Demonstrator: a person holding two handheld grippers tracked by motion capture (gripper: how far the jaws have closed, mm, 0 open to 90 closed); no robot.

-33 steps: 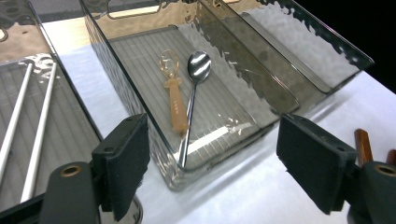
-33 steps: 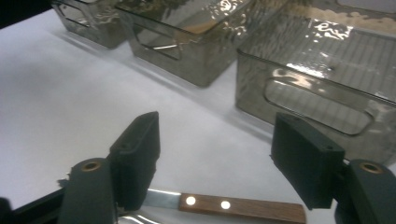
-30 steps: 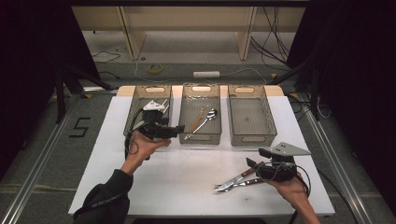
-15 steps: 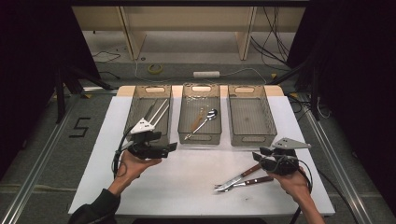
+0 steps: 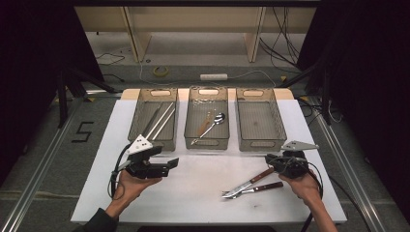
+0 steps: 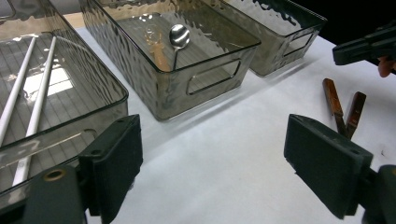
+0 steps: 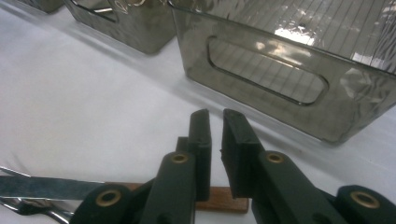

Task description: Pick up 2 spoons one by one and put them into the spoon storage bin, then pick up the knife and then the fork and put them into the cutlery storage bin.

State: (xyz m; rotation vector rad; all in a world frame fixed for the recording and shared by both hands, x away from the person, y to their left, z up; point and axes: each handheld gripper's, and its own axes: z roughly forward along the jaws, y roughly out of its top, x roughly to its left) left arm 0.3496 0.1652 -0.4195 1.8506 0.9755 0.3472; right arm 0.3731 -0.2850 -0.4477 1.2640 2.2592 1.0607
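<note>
Two wooden-handled pieces lie on the white table at the front right: a knife (image 5: 249,182) and a fork (image 5: 258,189). Their handles (image 6: 332,98) show in the left gripper view. My right gripper (image 5: 271,163) hovers over the end of the knife handle (image 7: 224,201). Its jaws have just been closing and stand almost together, with a thin slit and nothing between them (image 7: 215,123). The handle lies beneath them, not between the pads. My left gripper (image 5: 169,165) is held over the table in front of the left tray, jaws wide open and empty (image 6: 215,140).
Three smoky clear trays stand in a row at the back. The left tray (image 5: 138,116) holds white chopsticks (image 5: 162,121), the middle tray (image 5: 207,145) holds a spoon (image 5: 215,121), and nothing lies in the right tray (image 5: 261,145), which stands close ahead of my right gripper.
My left gripper has drawn back from the left tray toward the person and sunk a little. The right gripper's jaws have closed from wide apart to almost together over the knife handle.
</note>
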